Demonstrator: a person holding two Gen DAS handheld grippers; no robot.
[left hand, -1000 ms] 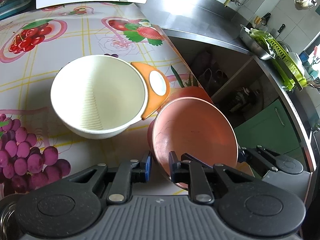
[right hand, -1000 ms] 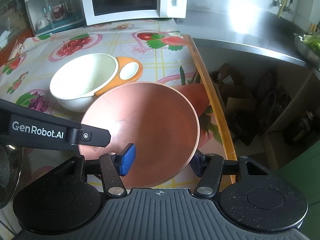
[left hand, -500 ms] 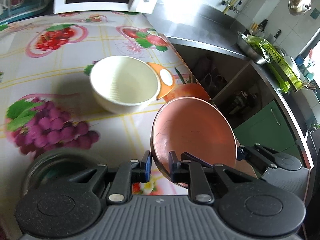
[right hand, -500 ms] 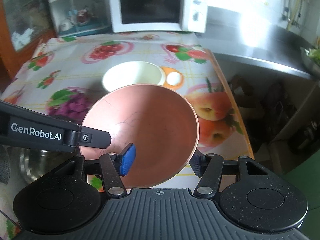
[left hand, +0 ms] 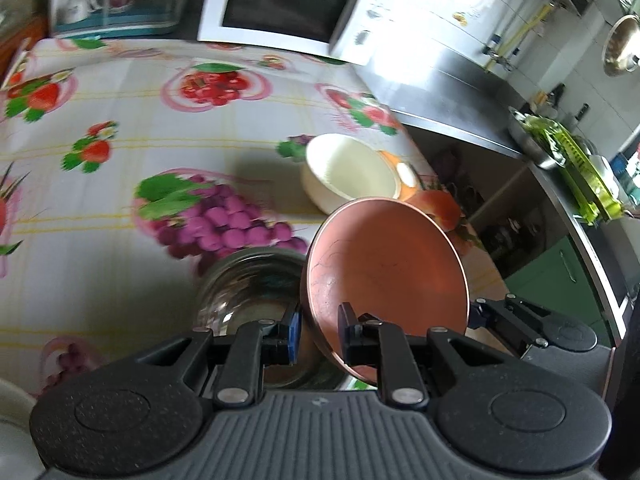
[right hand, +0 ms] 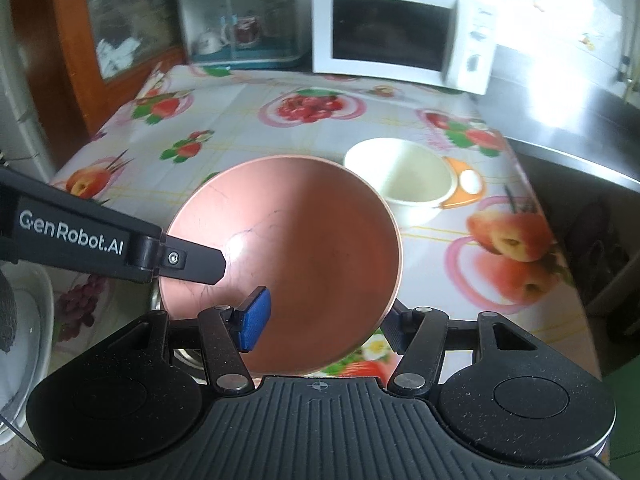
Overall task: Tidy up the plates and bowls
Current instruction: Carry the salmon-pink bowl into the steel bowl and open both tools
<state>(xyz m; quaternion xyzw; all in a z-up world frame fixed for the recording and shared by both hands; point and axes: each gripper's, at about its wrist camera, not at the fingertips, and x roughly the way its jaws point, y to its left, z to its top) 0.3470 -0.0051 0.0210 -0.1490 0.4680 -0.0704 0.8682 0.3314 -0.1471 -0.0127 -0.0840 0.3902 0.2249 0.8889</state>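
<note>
A salmon-pink bowl (left hand: 386,276) is held in the air, tilted, by both grippers. My left gripper (left hand: 318,332) is shut on its left rim. My right gripper (right hand: 324,322) holds it across its near rim; the bowl (right hand: 296,256) fills the middle of the right wrist view, and the left gripper's finger reaches in from the left. A steel bowl (left hand: 248,288) sits on the table just below and left of the pink bowl. A white bowl (left hand: 352,174) with an orange mushroom-shaped plate (right hand: 464,184) beside it stands farther back on the table.
The table carries a fruit-print cloth (left hand: 120,184). A white microwave (left hand: 288,12) and a glass-front cabinet (right hand: 244,24) stand at the back. The table's right edge drops to the floor beside a steel counter (left hand: 460,96). A white object edge (right hand: 24,320) shows at far left.
Both grippers have lifted the pink bowl and drawn it back and to the left, away from the white bowl. The steel bowl has come into view beneath it.
</note>
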